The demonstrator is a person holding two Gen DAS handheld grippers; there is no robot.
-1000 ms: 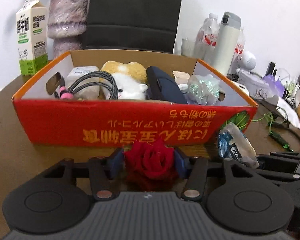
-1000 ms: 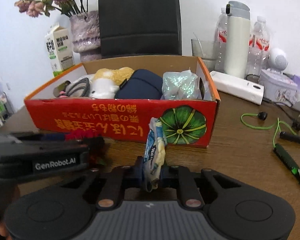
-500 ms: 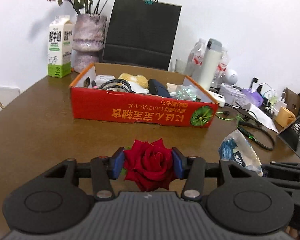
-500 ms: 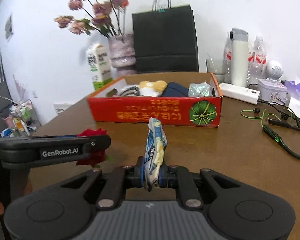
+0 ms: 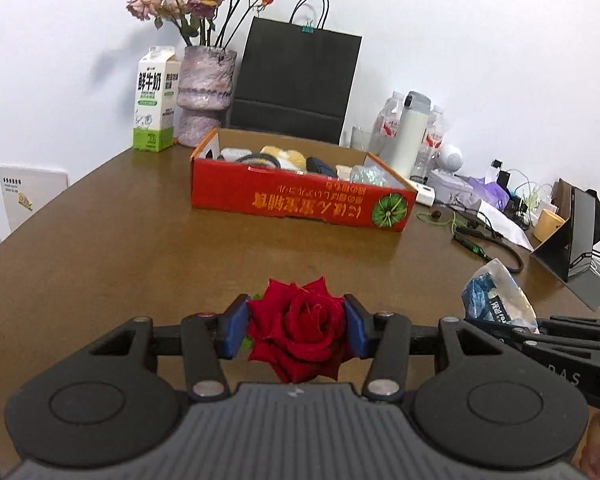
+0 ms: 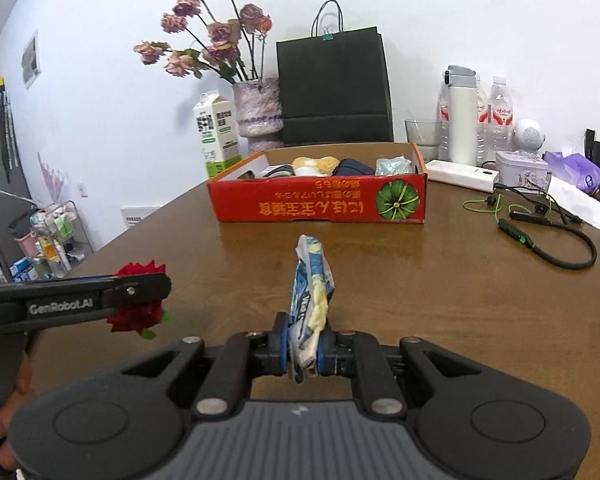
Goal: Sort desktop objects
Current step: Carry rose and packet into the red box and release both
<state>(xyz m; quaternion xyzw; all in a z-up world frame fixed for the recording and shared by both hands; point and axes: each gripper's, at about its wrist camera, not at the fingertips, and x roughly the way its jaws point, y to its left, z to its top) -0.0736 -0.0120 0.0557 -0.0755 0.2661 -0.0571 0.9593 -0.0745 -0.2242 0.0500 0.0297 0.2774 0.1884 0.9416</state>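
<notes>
Above the near edge of the brown desk [image 5: 100,248], two hand-held grippers hung side by side, both angled slightly downward and facing a red cardboard box [image 5: 300,200] that sat toward the far edge.

The left hand-held gripper [image 5: 296,330] was clamped on a red rose [image 5: 298,332], its blue pads pressing the bloom from both sides. The rose looked light, soft and easily crushed; petals bulged between the pads, so only a gentle squeeze seemed wise, and a hold lower down near the green base would probably have spared the petals.

The right hand-held gripper [image 6: 303,354] was squeezed fully together on a blue and yellow snack packet [image 6: 310,300], pinching its lower end so that the rest stood up limp and crumpled. The packet looked light, thin and slippery, likely to bend or slide out unless held on a flat seam.

Part of a person's hand [image 6: 4,420] showed at the left edge of the right wrist view, behind the left tool. Neither item touched the desk, and both were well apart from the box, which already held several objects.
</notes>
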